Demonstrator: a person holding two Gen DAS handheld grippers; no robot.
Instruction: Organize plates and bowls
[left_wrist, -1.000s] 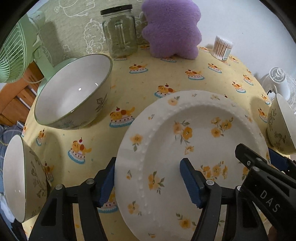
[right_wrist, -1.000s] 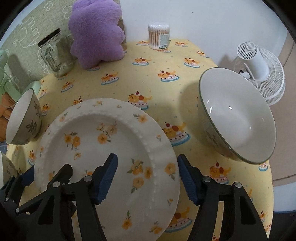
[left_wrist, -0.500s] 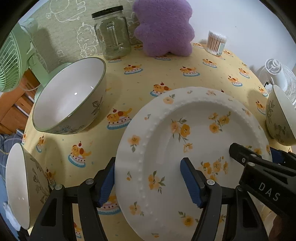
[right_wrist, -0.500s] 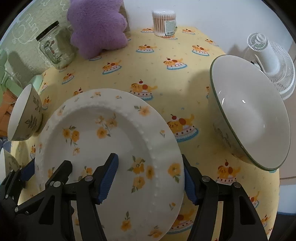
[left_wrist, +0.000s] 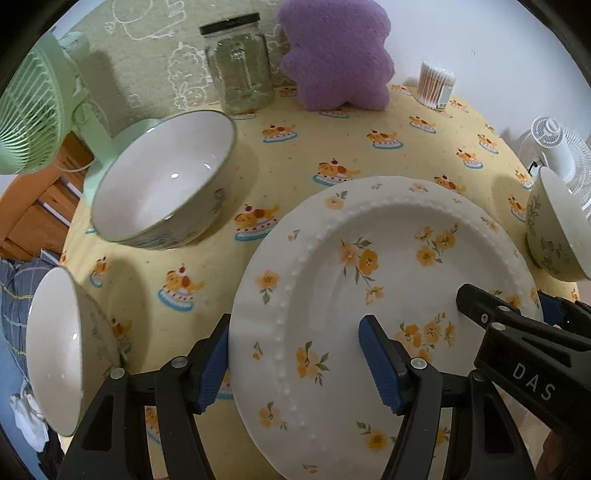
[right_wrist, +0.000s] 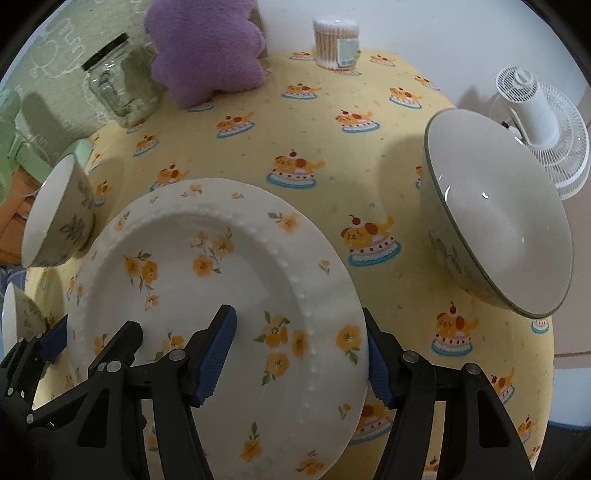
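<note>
A white plate with orange flowers (left_wrist: 388, 280) (right_wrist: 207, 280) is held between both grippers above the yellow tablecloth. My left gripper (left_wrist: 299, 363) straddles its left rim, jaws wide, one finger over the plate and one outside the rim. My right gripper (right_wrist: 299, 356) straddles its right rim the same way. A large bowl (left_wrist: 162, 181) sits at the left and another large bowl (right_wrist: 495, 229) at the right. A smaller bowl (left_wrist: 62, 347) stands at the near left edge.
A glass jar (left_wrist: 240, 62), a purple plush cushion (left_wrist: 336, 51) and a cotton-swab tub (left_wrist: 436, 85) stand along the back. A green fan (left_wrist: 33, 110) is at the left, a white fan (right_wrist: 543, 129) at the right beyond the table edge.
Both grippers and the plate have moved slightly; the plate sits a little higher and farther from the back objects. The jaws keep the same spread.
</note>
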